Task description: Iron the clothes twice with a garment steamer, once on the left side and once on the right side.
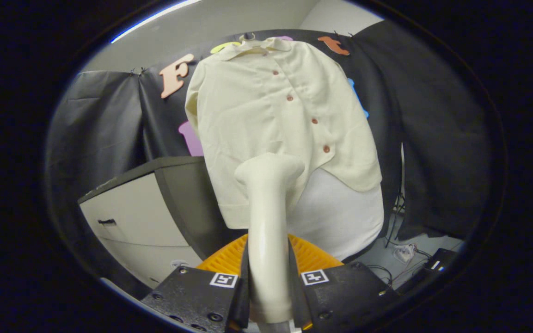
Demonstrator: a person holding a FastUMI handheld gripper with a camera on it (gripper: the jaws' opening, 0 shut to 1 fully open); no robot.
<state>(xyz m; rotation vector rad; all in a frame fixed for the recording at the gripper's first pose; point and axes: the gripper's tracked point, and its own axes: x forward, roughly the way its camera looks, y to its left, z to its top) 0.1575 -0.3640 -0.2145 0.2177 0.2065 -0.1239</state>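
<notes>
A cream garment steamer [268, 222] stands upright between my fingers, and my gripper [268, 282] is shut on its handle. Its head reaches up in front of the lower hem of a cream button-up shirt [266, 106] with small reddish buttons. The shirt hangs on a hanger against the dark cloth wall, over a white garment [340, 212] that shows below its hem. The steamer head lies just left of the button line, near the shirt's bottom edge; I cannot tell whether it touches the fabric.
A white cabinet with a dark top [132, 217] stands to the left of the shirt. An orange ribbed thing [310, 256] sits just behind my fingers. Cables and a plug [405, 252] lie on the floor at the lower right.
</notes>
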